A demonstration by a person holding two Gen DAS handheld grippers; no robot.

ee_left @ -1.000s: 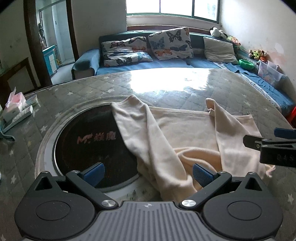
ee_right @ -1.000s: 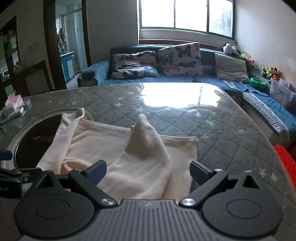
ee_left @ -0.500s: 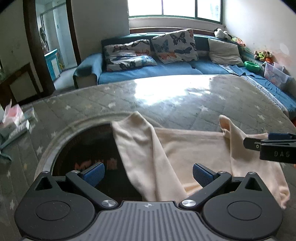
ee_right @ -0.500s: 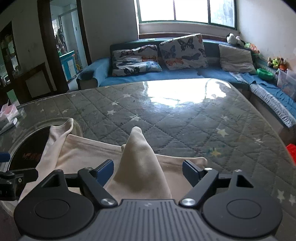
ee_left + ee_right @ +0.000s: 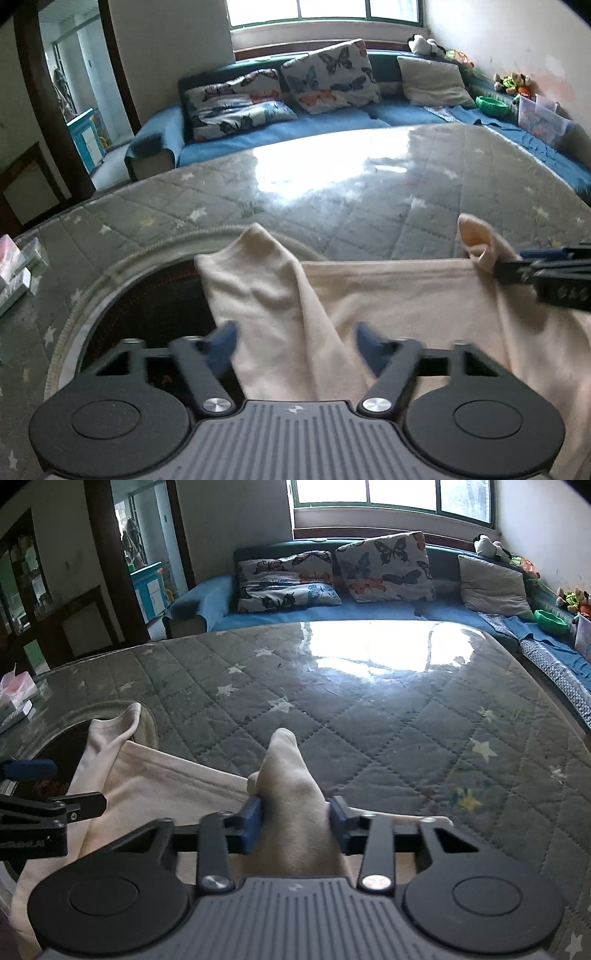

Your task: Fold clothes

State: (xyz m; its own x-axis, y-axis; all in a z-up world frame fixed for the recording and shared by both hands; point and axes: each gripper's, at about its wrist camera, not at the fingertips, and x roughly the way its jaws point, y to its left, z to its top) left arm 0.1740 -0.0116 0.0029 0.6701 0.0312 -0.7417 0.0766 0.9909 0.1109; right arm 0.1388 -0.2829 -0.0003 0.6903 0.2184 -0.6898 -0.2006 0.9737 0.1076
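Gripping cream cloth (image 5: 291, 834) between its pads, right claw (image 5: 291, 821) lifts a peak | left claw (image 5: 293, 341) half-closed around another fold, grip unclear | cloth spread between both claws on quilted bench (image 5: 369, 716)

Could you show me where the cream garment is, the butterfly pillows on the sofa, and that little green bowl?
cream garment (image 5: 399, 295): left wrist view, on its flat middle panel.
butterfly pillows (image 5: 384, 566): right wrist view, on the face of the upright one.
green bowl (image 5: 493, 104): left wrist view, on its rim, at the sofa's right end.
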